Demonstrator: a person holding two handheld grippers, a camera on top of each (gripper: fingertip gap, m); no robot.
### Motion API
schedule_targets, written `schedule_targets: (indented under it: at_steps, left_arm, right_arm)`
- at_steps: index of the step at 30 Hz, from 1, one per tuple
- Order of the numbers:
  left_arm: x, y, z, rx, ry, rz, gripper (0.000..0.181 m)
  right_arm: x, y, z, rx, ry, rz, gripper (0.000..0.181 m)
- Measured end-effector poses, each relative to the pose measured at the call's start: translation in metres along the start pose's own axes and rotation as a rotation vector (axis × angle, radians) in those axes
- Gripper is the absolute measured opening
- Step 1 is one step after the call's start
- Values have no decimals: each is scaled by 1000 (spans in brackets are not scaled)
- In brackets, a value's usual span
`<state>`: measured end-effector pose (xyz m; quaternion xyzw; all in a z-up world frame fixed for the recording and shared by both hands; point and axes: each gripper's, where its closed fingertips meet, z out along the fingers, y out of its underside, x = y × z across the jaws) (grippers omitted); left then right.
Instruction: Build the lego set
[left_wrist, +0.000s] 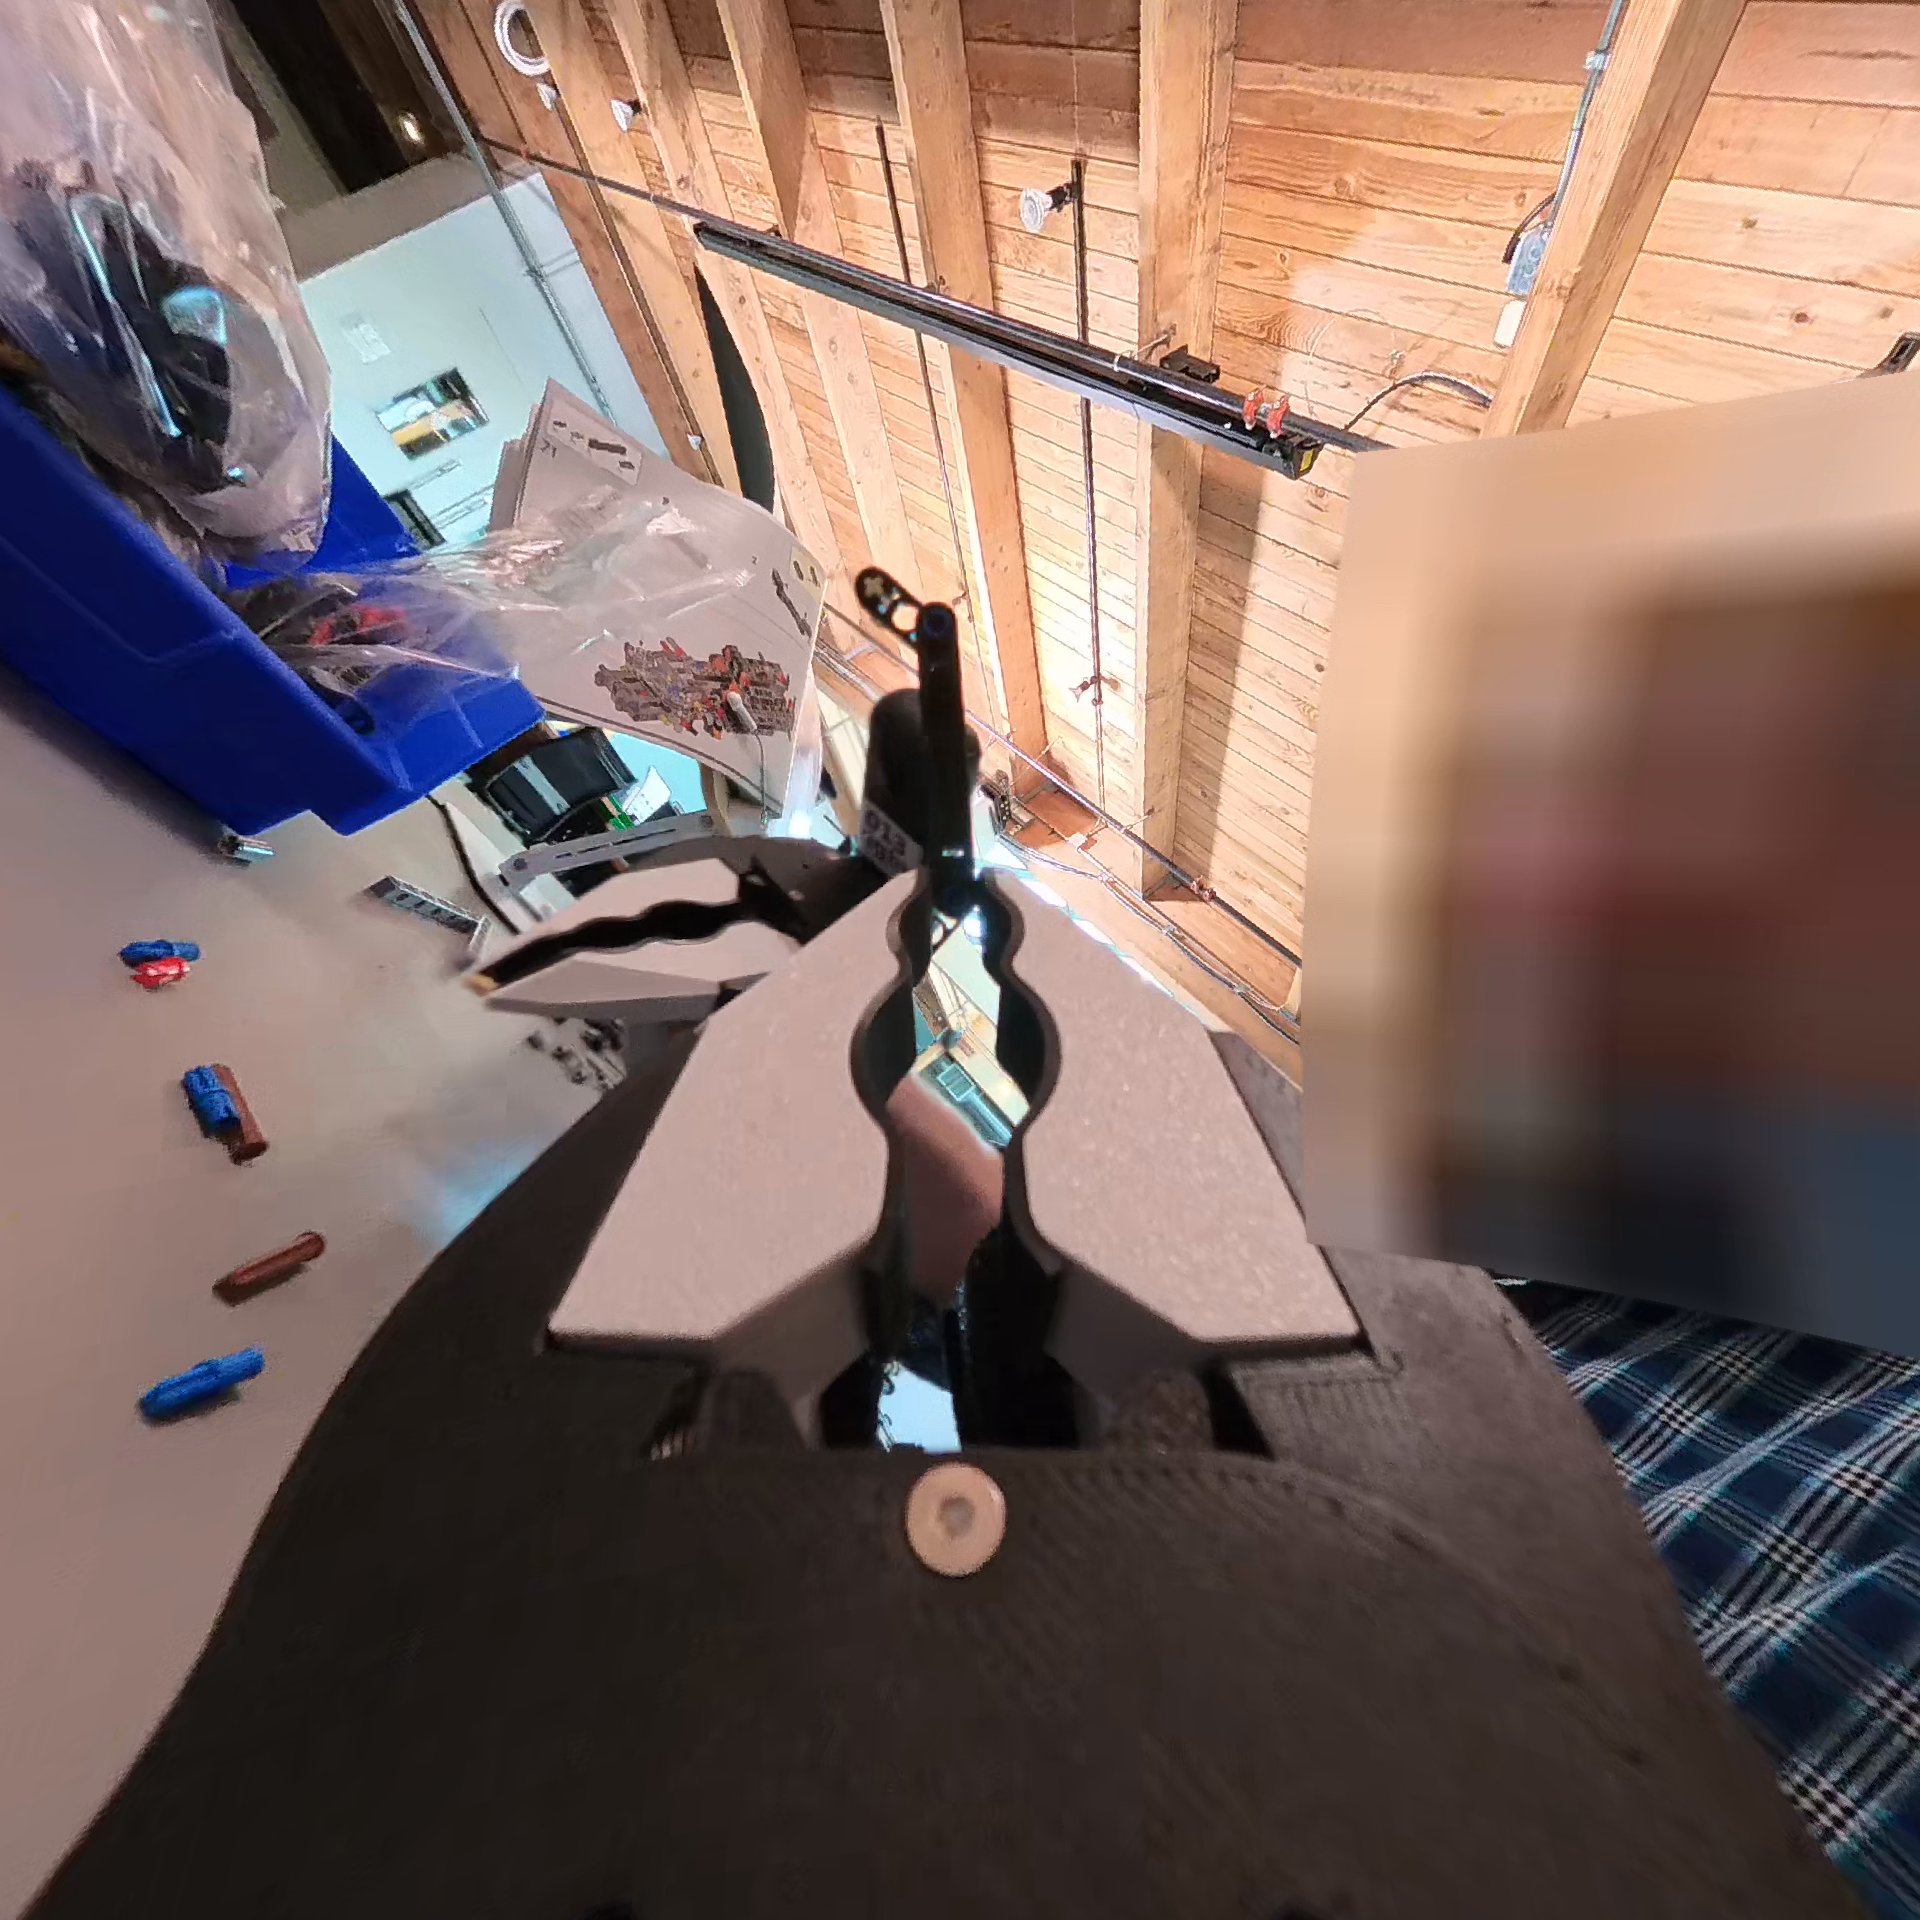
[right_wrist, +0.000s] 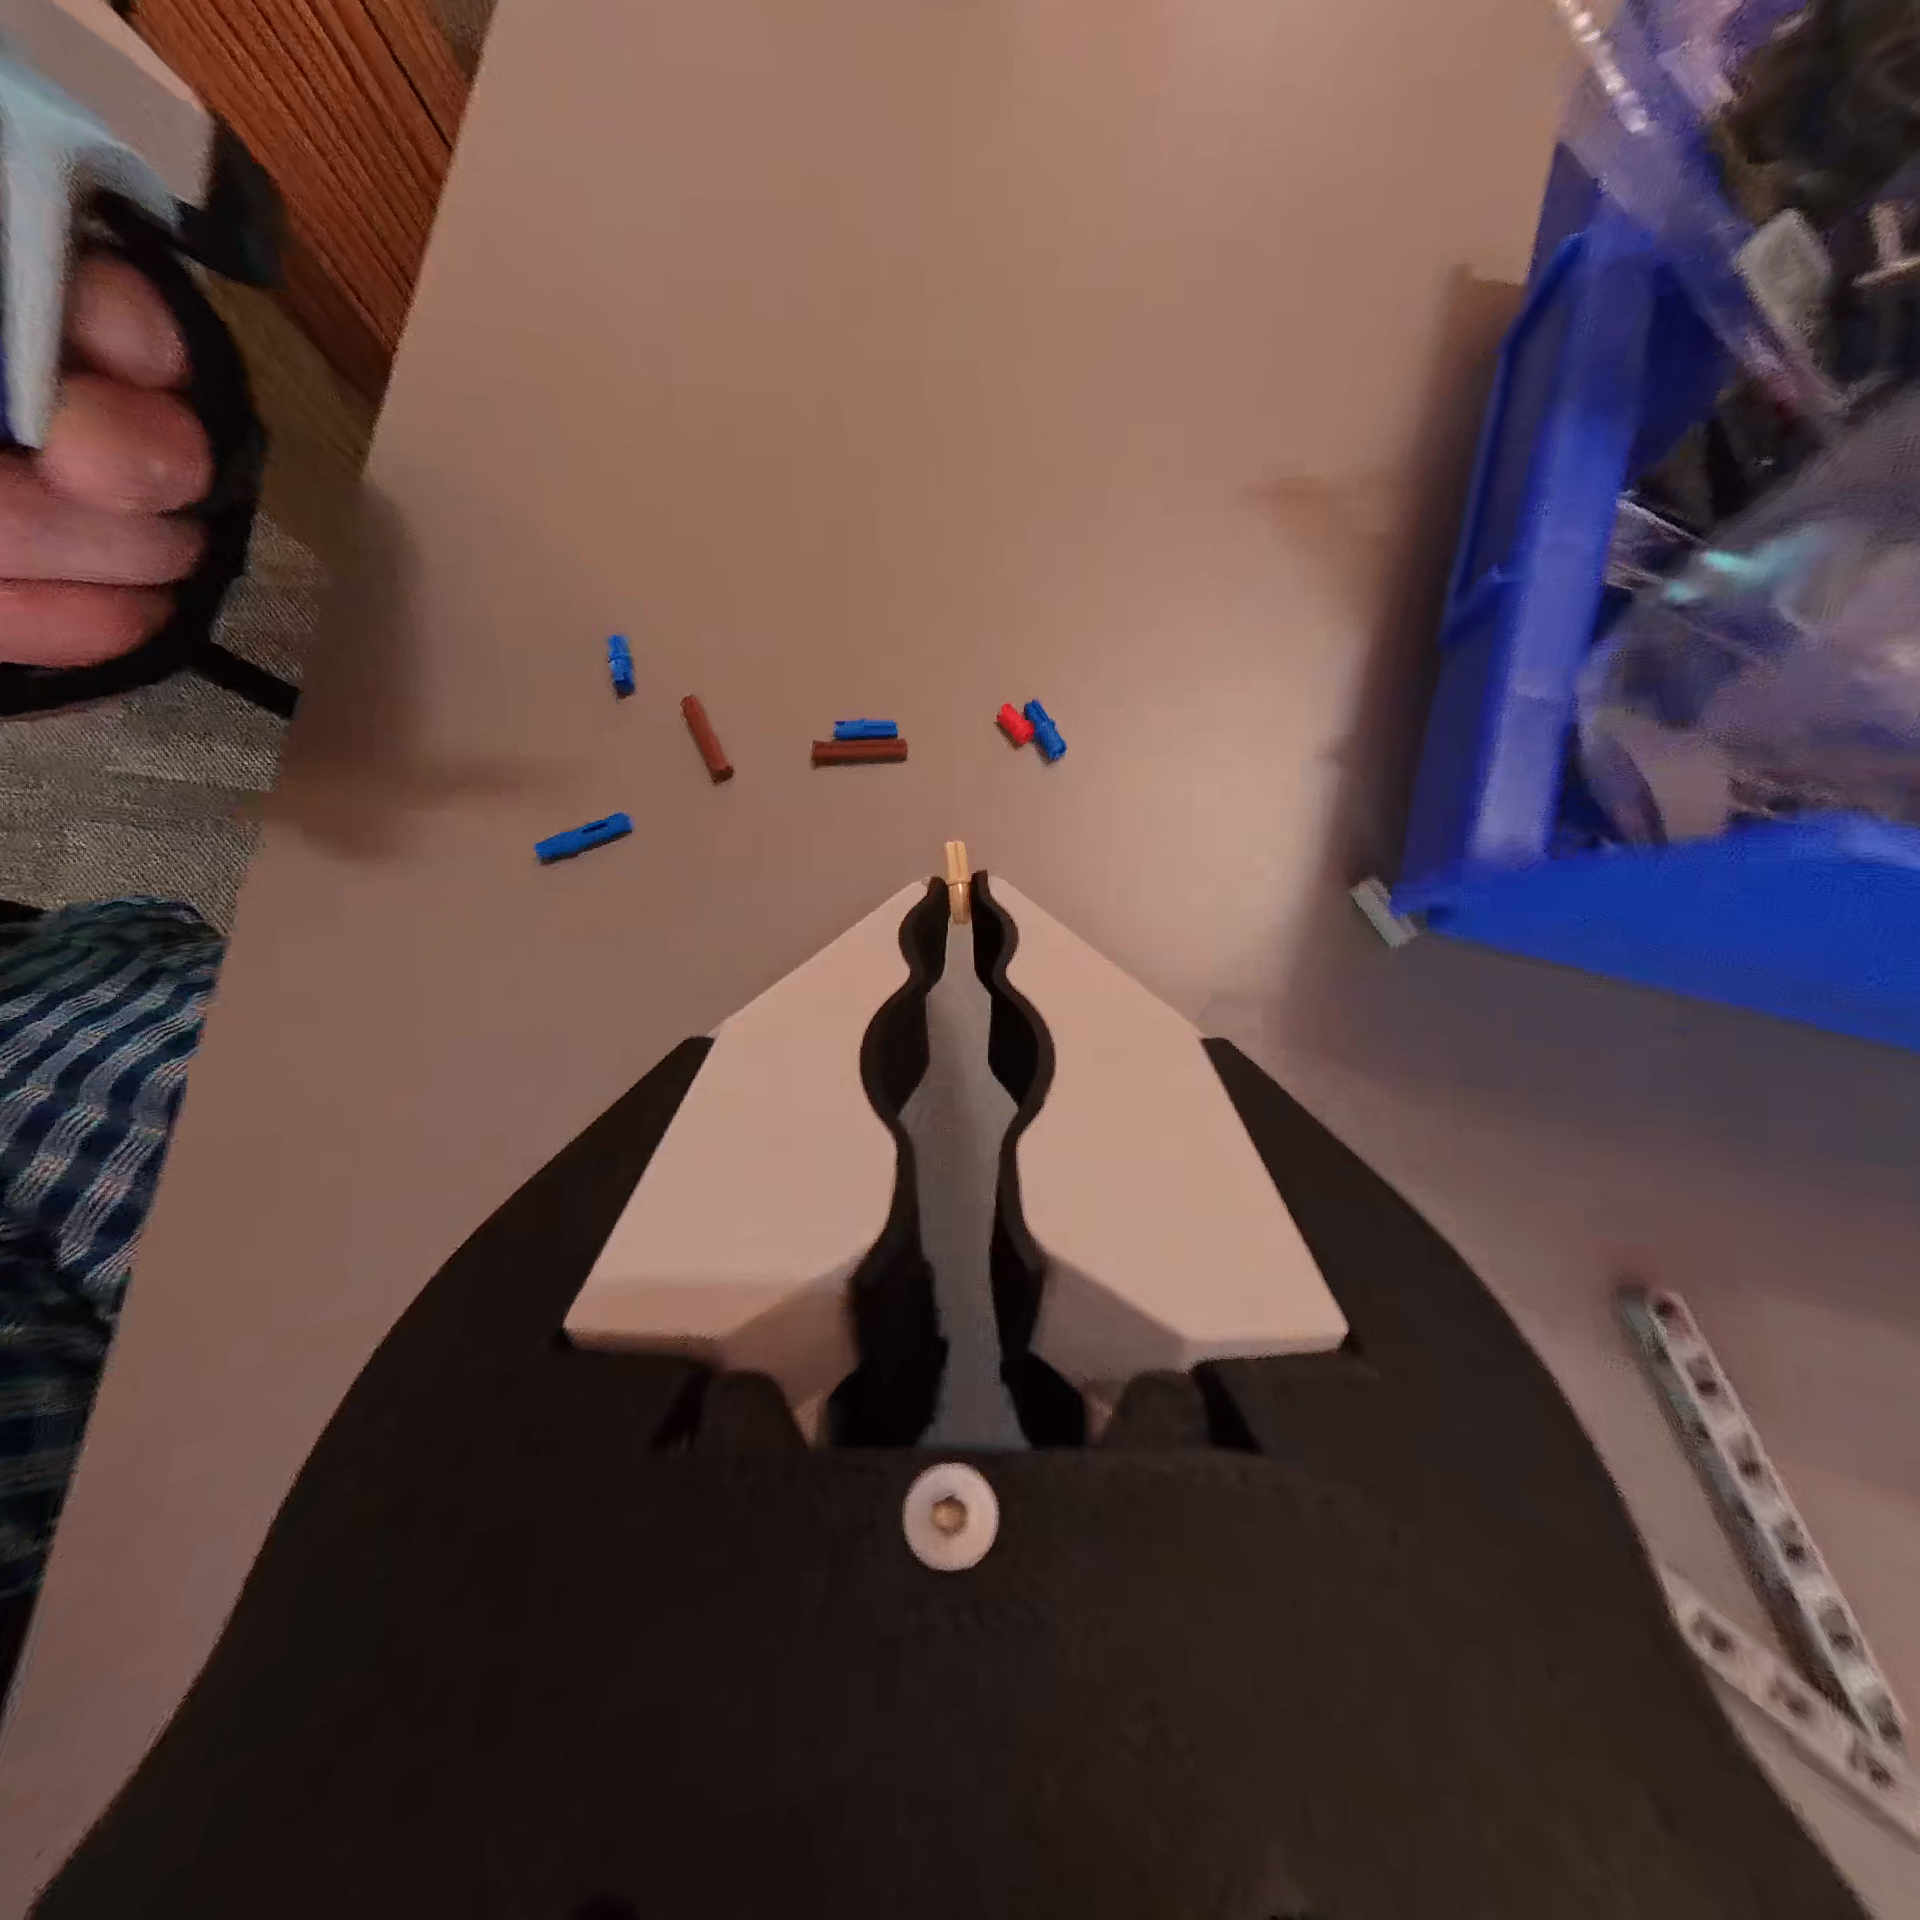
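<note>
Evidently mid-assembly, the left tool (left_wrist: 951, 894) pinched a black beam (left_wrist: 940, 727) held aloft, while the right tool (right_wrist: 957, 888) gripped a tan pin (right_wrist: 957, 878) above the worktop (right_wrist: 831, 416); mating them probably needed careful alignment.

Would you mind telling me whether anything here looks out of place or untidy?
Mostly tidy. Small blue pins, brown axles and one red pin lie scattered loose on the table instead of in the blue bin. Both grippers grip parts: left a black beam, right a tan pin.

Left hand-held gripper (left_wrist: 951, 894) pinches a black lego beam (left_wrist: 940, 717), pointing ceilingward.
</note>
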<state>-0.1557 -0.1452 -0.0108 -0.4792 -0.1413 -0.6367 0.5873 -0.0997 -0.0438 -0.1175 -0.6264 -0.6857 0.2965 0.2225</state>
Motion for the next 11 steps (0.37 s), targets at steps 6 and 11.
schedule_targets:
  at_steps: [6, 11]
  left_arm:
    - [2, 17, 15, -43, 13, -13, 8]
    - [6, 40, 36, -104, 40, -38, 8]
  right_arm:
    - [-3, 14, -68, 72, 46, 45, 1]
    - [-12, 30, -120, 164, 78, 89, 2]
